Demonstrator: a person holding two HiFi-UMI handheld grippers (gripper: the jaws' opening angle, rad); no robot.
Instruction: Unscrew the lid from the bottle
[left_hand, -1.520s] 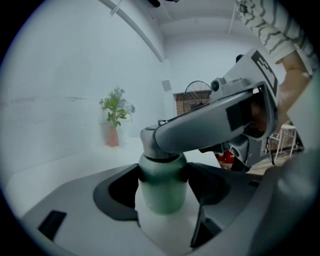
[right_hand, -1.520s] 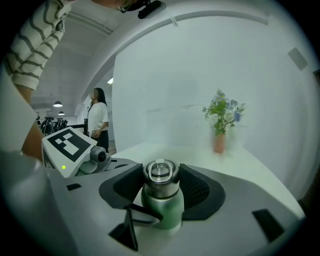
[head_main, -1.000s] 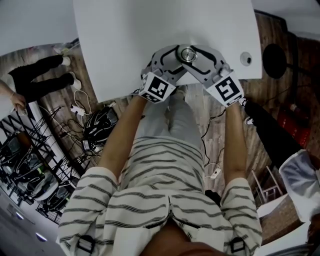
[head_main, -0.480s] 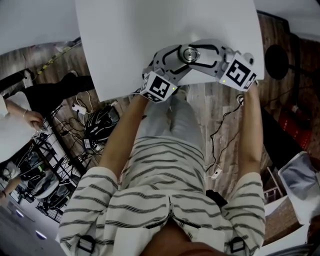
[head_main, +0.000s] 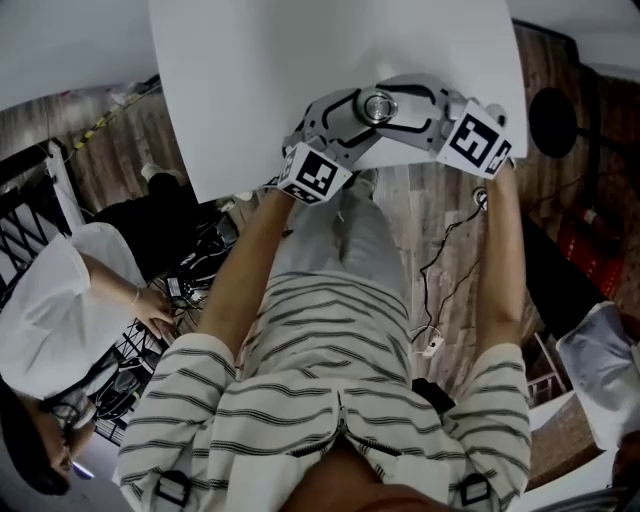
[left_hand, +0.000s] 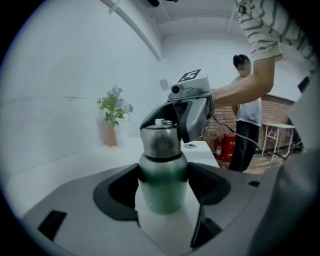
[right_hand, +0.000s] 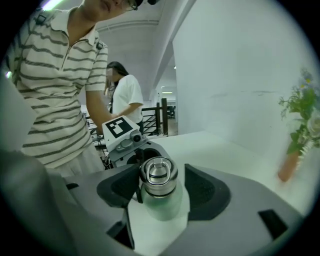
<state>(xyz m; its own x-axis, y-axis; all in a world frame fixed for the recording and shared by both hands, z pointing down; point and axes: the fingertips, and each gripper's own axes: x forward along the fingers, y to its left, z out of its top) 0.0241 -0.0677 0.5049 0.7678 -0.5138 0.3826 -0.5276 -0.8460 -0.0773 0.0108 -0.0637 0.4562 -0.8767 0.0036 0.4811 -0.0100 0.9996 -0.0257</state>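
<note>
A green metal bottle (left_hand: 161, 180) with a steel lid (left_hand: 160, 140) stands upright on the white table (head_main: 260, 90), close to its near edge. My left gripper (left_hand: 162, 192) comes in from the lower left and is shut on the bottle's body, a pad pressing on each side. My right gripper (right_hand: 159, 182) reaches in from the right at lid height. Its jaws have just been opening: the ringed lid (right_hand: 158, 175) sits between the pads, with a gap at the right pad. From above, the lid (head_main: 378, 106) shows between both grippers' arms.
A potted plant (left_hand: 114, 117) stands at the table's far side by the wall. A small round fitting (left_hand: 190, 146) lies in the tabletop behind the bottle. A bystander in white (head_main: 60, 320) bends over cables and a rack on the floor at left.
My right gripper has swung round the lid, its marker cube going from below the bottle up to the right. The left gripper and bottle kept still. The bystander has moved closer at left.
</note>
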